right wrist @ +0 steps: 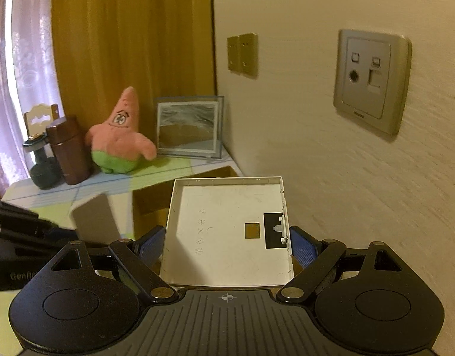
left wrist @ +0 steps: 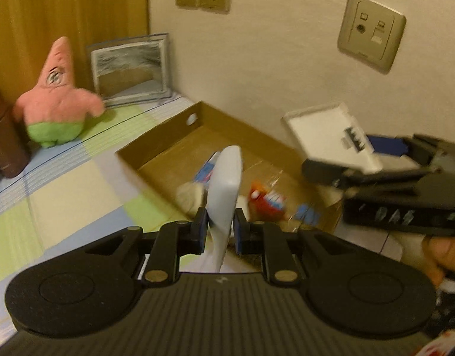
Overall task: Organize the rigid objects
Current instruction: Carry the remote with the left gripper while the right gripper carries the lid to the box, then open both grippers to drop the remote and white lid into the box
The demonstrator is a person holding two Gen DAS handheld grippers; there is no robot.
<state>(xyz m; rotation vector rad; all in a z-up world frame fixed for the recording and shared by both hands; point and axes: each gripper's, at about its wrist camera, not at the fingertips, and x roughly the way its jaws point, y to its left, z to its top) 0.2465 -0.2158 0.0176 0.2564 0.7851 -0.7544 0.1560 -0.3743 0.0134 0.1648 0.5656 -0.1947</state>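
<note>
Box [left wrist: 168, 136], cardboard, open on the table against the wall, a few small items already lying in it, blurred. My right gripper [right wrist: 227, 241] clamps a white tray [right wrist: 227, 234] by its side edges, held above the box's right end. My left gripper [left wrist: 218, 227] pinches a white slab [left wrist: 226, 184] upright over the box. Judging by this, partly done: both pieces not yet dropped in.
</note>
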